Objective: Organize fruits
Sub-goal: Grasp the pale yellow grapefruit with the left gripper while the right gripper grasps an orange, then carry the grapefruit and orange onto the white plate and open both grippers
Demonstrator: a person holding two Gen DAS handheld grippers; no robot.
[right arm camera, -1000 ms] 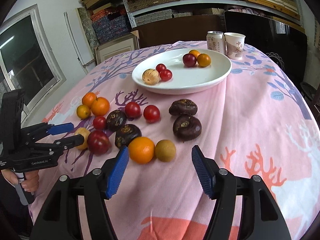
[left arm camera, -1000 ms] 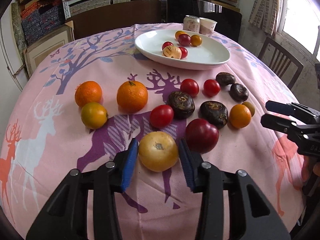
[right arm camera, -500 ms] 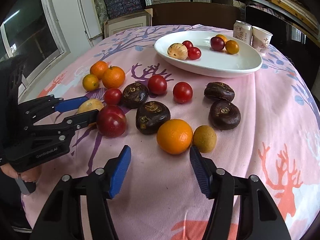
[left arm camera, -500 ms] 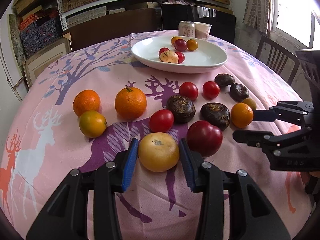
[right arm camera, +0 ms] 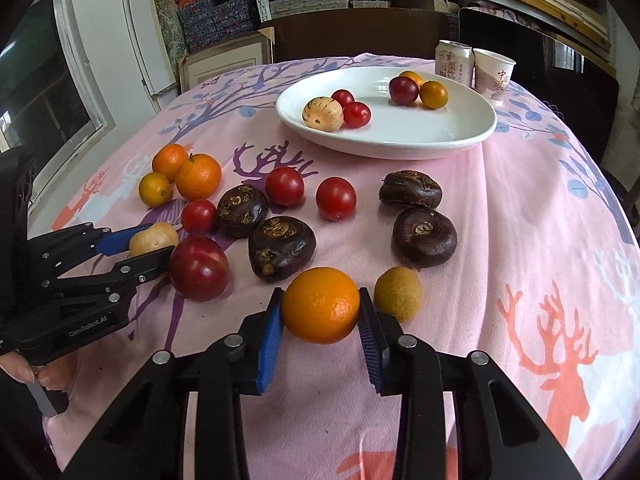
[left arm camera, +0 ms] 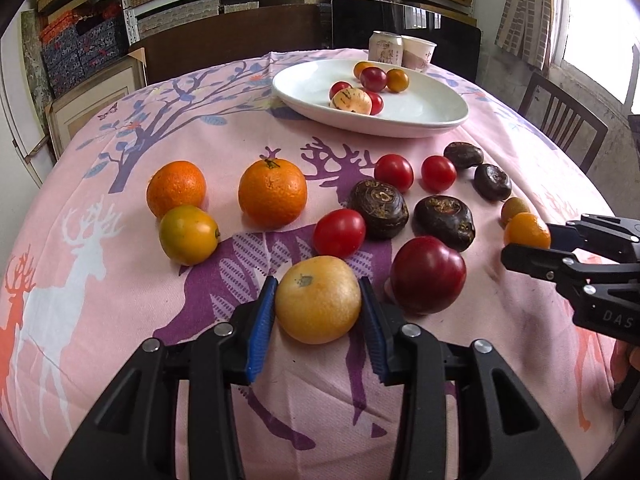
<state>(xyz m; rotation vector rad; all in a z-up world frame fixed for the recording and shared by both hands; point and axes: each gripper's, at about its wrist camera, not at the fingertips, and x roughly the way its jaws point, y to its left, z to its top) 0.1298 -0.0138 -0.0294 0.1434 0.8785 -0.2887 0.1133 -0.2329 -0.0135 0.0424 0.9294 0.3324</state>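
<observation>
Yellow-gold and round, a pear (left arm camera: 318, 300) sits on the pink deer-print tabletop (left arm camera: 100, 288), with the blue pads of the left tongs (left arm camera: 318, 312) pressed against both its sides. Just to its right lies a dark red plum (left arm camera: 428, 274), and just behind it a red tomato (left arm camera: 339, 233). The right tongs (right arm camera: 321, 316) are closed in the same way on a small orange (right arm camera: 321, 304), their pads touching either side of it on the cloth. A little brown fruit (right arm camera: 399, 293) rests just beside that orange, to its right. Between the two tongs and further back, four dark brown, knobbly fruits are scattered; the nearest (right arm camera: 282, 248) lies just behind the small orange. Two more red tomatoes (right arm camera: 336, 198) lie among them. At the left of the tabletop, well apart from the plum, two larger oranges (left arm camera: 273, 193) and a yellow-orange fruit (left arm camera: 188, 234) form a loose group. Toward the far side stands a white oval plate (right arm camera: 440, 128) holding a pale striped melon-like fruit (right arm camera: 323, 114), two small tomatoes touching it, and a cluster of one dark red and two orange fruits. Behind the plate stand a drink can (right arm camera: 454, 63) and a paper cup (right arm camera: 494, 76), side by side.
</observation>
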